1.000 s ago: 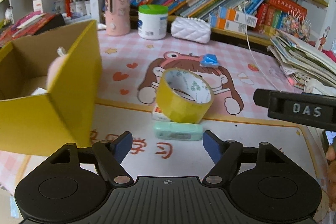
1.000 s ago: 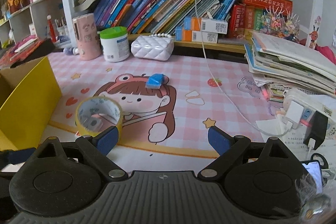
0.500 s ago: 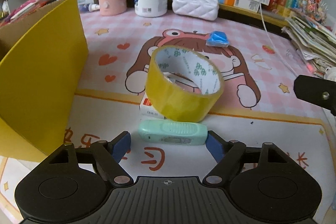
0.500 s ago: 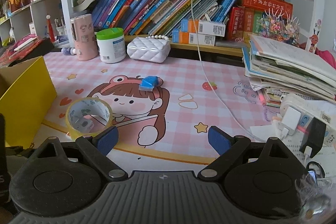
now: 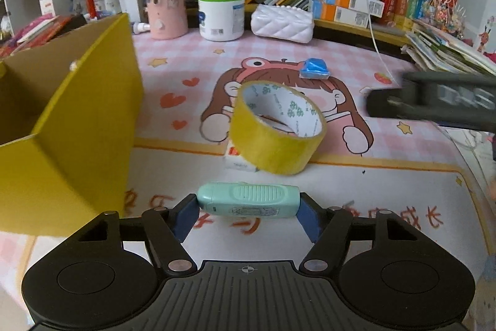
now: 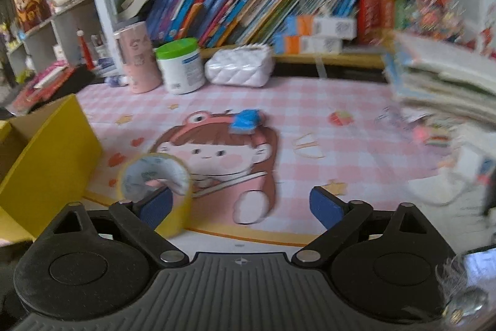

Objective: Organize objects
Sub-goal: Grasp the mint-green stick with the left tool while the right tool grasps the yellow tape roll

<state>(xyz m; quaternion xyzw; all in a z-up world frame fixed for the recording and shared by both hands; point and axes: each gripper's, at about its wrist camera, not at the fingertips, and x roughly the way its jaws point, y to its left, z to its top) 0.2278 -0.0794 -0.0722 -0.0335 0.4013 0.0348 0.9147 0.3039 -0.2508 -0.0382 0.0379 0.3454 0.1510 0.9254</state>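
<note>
In the left wrist view my left gripper [image 5: 248, 214] is shut on a mint-green utility knife [image 5: 248, 200], holding it crosswise by its two ends just above the desk mat. Behind it a yellow tape roll [image 5: 277, 127] leans on a small white box [image 5: 237, 162]. A blue wrapped item [image 5: 313, 69] lies farther back. An open yellow cardboard box [image 5: 77, 120] stands at the left. In the right wrist view my right gripper [image 6: 240, 205] is open and empty above the mat, with the tape roll [image 6: 155, 179] by its left finger and the blue item [image 6: 246, 120] ahead.
A pink cup [image 5: 166, 5], a green-lidded white jar [image 5: 221, 14] and a white quilted pouch [image 5: 280, 24] stand at the back under shelves of books. A stack of books and papers [image 6: 440, 76] fills the right side. A white cable [image 5: 376, 30] hangs down.
My left gripper moved forward and closed on the green utility knife, which now sits lifted between the fingers. My right gripper swung left and forward; its view is blurred by motion.
</note>
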